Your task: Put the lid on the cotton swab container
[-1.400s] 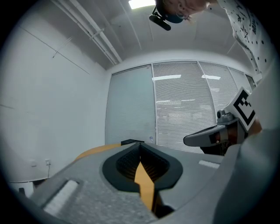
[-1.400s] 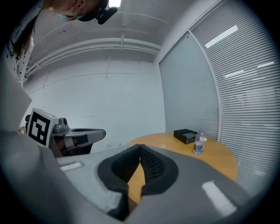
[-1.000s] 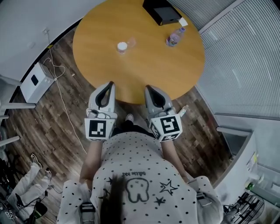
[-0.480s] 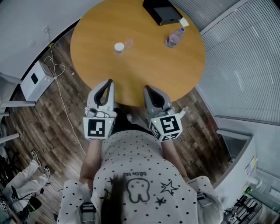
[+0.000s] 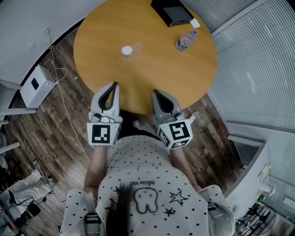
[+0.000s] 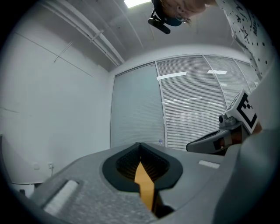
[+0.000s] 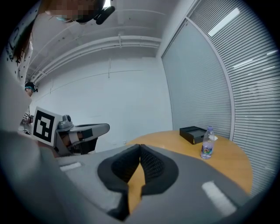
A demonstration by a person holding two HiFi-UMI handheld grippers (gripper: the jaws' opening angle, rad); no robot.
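Observation:
In the head view a small white round cotton swab container [image 5: 126,51] stands on the round wooden table [image 5: 152,69], toward its far left. A clear lid [image 5: 137,46] lies just right of it. Both grippers hover at the table's near edge, well short of the container. My left gripper [image 5: 115,86] is shut and empty, as the left gripper view [image 6: 140,145] also shows. Beside it, my right gripper [image 5: 154,92] has its jaws together with nothing in them [image 7: 140,147]. Neither gripper view shows the container or the lid.
A black box [image 5: 171,11] and a small water bottle [image 5: 185,40] sit at the table's far right; the right gripper view shows the same bottle [image 7: 207,143] and box [image 7: 192,133]. On the wooden floor to the left stands a white box [image 5: 34,85] with a cable.
The left gripper has shifted slightly along the table's near edge. The right gripper, container and lid keep their places.

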